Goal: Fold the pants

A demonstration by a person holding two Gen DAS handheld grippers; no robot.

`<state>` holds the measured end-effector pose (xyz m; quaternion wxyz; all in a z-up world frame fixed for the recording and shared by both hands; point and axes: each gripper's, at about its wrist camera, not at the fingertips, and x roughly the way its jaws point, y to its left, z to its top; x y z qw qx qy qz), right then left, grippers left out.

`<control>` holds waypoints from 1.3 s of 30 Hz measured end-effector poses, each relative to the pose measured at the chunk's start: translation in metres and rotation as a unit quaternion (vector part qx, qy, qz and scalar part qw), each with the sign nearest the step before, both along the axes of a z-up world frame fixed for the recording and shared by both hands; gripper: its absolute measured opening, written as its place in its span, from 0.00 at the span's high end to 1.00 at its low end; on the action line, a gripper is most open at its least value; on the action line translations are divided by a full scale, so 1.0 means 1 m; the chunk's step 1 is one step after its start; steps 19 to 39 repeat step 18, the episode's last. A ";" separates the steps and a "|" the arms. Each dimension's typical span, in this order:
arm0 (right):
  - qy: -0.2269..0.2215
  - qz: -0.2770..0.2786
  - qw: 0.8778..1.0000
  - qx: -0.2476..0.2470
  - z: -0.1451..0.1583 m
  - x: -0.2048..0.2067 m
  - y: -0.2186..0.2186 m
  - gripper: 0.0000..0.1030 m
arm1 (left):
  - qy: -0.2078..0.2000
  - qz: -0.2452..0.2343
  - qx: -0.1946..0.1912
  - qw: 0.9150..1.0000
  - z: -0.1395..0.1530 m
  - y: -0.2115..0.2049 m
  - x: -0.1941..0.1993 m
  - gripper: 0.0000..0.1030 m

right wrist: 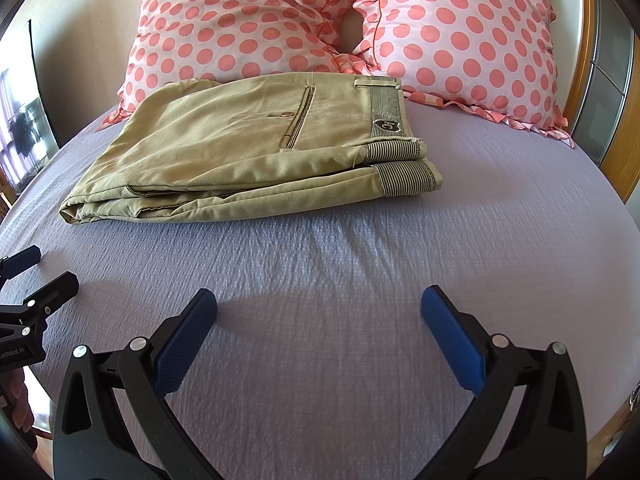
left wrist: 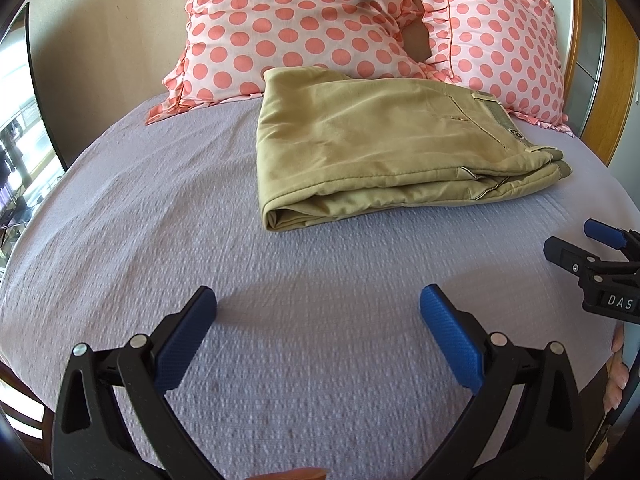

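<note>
Khaki pants (right wrist: 248, 148) lying folded on bed (right wrist: 360, 280), 12 o'clock of both grippers. L gripper (left wrist: 318, 312) & R gripper (right wrist: 319, 308) hovering w/ fingers apart, gripping nothing. Pillows (right wrist: 460, 32) sitting behind pants.

I see the pants (right wrist: 240, 148) as matt khaki cloth, smooth-woven, with ribbed striped lining at the waistband. The bedspread (left wrist: 200, 220) is lilac cloth, puckered and rough. Upper frame, the pillows (right wrist: 248, 20) are thin polka-dot cotton. My left gripper (left wrist: 318, 312) and right gripper (right wrist: 319, 310) are matt black plastic with textured blue pads (right wrist: 452, 336) and shiny metal rivets.
</note>
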<state>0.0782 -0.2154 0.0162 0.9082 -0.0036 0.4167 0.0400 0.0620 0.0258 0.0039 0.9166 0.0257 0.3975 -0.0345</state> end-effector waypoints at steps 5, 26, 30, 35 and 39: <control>0.000 0.000 1.000 0.000 0.000 0.000 0.000 0.01 | -0.003 -0.002 -0.001 1.000 0.000 -0.001 0.000 0.02; 0.000 0.000 1.000 0.000 0.000 0.000 0.000 0.01 | -0.015 -0.002 -0.002 1.000 -0.002 -0.002 -0.003 0.02; 0.000 0.000 1.000 0.000 0.000 0.000 0.000 0.01 | -0.015 -0.002 -0.002 1.000 -0.002 -0.002 -0.003 0.02; 0.000 0.000 1.000 0.000 0.000 0.000 0.000 0.01 | -0.015 -0.002 -0.002 1.000 -0.002 -0.002 -0.003 0.02; 0.000 0.000 1.000 0.000 0.000 0.000 0.000 0.01 | -0.015 -0.002 -0.002 1.000 -0.002 -0.002 -0.003 0.02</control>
